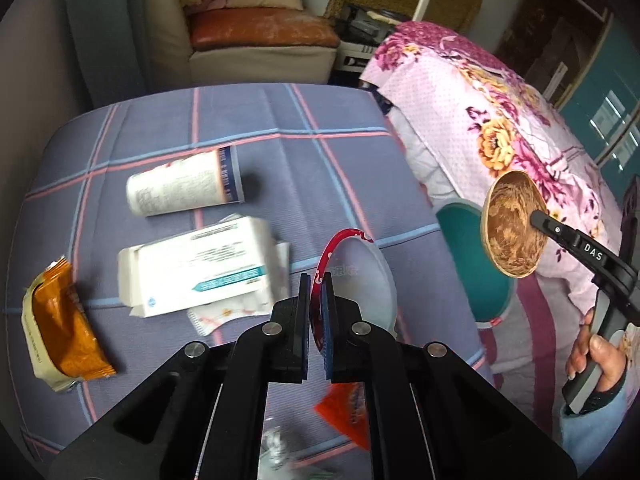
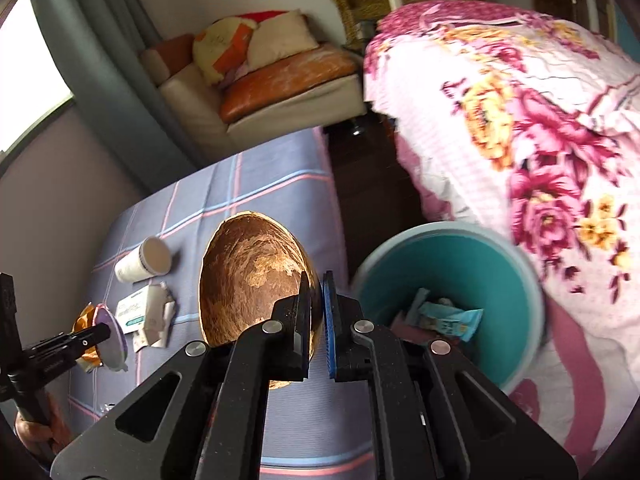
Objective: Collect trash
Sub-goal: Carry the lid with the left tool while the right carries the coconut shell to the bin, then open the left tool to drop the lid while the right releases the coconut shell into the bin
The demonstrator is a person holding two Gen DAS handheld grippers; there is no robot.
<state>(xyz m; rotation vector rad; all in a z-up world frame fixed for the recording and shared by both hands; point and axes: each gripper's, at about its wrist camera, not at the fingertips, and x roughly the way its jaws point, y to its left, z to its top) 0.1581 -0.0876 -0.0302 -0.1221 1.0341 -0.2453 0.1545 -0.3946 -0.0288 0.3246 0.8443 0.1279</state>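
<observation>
My left hand-held gripper (image 1: 316,292) is clamped nearly shut, its jaws pinching a thin rim between the pads. My right hand-held gripper (image 2: 317,296) is likewise closed on an edge, held up and level. In the left view my right hand (image 1: 600,356) wraps the grip handle, fingers curled around it.

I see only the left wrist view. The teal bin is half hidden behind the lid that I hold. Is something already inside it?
Observer: Yes. The right wrist view shows a light blue wrapper lying inside the teal bin.
Operator: How does the right gripper hold the brown bowl?
Observer: The right gripper is shut on the rim of the brown bowl, left of the bin.
Operator: Is the paper cup closed?
Observer: No. The paper cup lies on its side and its mouth is open.
</observation>
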